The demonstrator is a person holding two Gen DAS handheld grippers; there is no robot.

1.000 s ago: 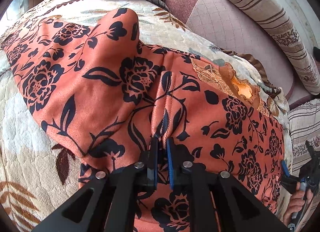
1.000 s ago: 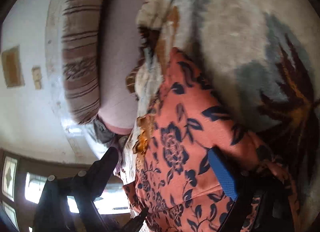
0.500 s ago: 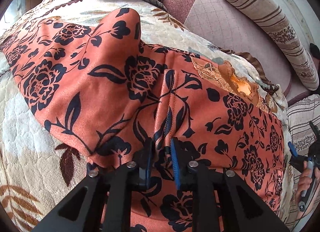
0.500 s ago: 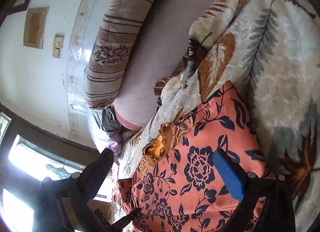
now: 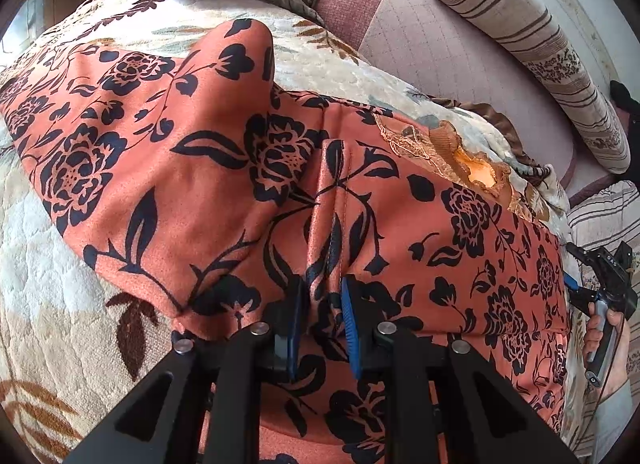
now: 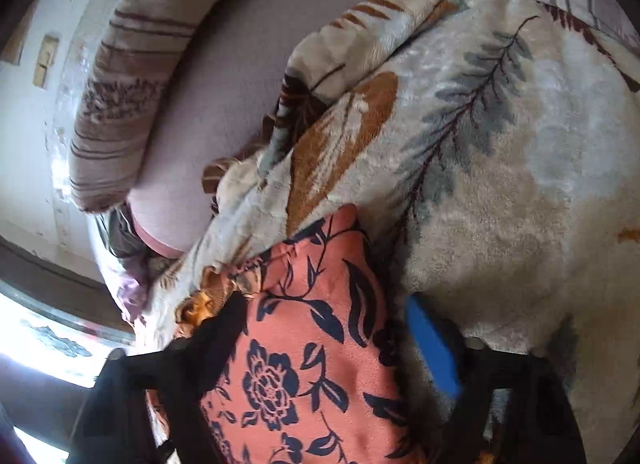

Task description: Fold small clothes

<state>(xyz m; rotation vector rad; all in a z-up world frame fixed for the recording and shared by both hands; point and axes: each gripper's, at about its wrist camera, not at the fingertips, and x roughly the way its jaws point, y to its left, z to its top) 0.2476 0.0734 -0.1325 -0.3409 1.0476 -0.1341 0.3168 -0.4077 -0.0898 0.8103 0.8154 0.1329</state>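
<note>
Left gripper (image 5: 323, 312) pinched on a raised seam ridge of the orange flowered garment (image 5: 208, 168), spread over the leaf-patterned blanket (image 5: 36, 264) on the bed. Right gripper (image 6: 332, 340) closing around the garment's edge, cloth between the jaws, pads not yet clearly pressing. Likely to slip free if lifted before the pinch bites. Could also catch blanket pile under the blue pad (image 6: 434, 348) and drag it into the fold.

Striped bolster (image 5: 532, 36) beside open blanket (image 5: 52, 264)
</note>
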